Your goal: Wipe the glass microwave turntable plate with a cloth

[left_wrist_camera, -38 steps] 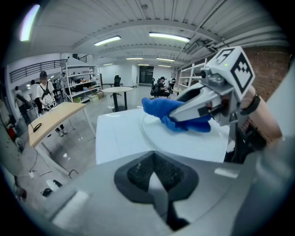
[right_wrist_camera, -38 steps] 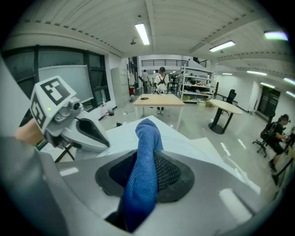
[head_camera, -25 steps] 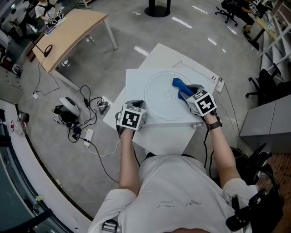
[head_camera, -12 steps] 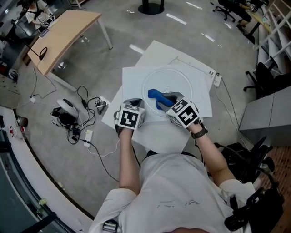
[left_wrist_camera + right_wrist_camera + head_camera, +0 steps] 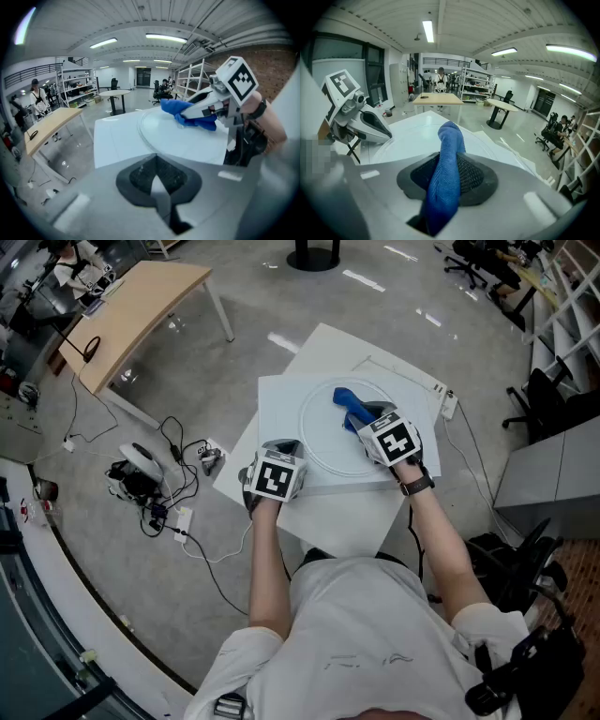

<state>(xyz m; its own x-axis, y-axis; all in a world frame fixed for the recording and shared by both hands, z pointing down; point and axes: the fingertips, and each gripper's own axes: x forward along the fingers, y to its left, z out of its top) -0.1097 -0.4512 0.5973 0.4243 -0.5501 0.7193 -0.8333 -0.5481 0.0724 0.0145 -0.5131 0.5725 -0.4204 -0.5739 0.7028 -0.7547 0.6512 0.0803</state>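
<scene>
The round glass turntable plate [image 5: 326, 439] lies flat on a white board [image 5: 279, 401] on a small table. A blue cloth [image 5: 346, 399] rests on the plate's far right part, and my right gripper [image 5: 362, 417] is shut on it. In the right gripper view the cloth [image 5: 448, 140] runs up between the pads and droops onto the plate [image 5: 401, 140]. My left gripper [image 5: 283, 449] sits at the board's near left, just outside the plate's rim. In its own view the left gripper [image 5: 159, 187] is shut with nothing seen held. Ahead lie the plate [image 5: 187, 138], cloth [image 5: 178, 108] and right gripper [image 5: 199, 107].
A wooden desk [image 5: 141, 301] stands far left. Cables and a white device [image 5: 142, 465] lie on the floor left of the table. A power strip [image 5: 448, 405] hangs at the board's right edge. A grey cabinet [image 5: 553, 484] and office chairs are to the right.
My right gripper swept the cloth over the plate: from its right side to the near left, then back up to the far right. The left gripper has stayed put.
</scene>
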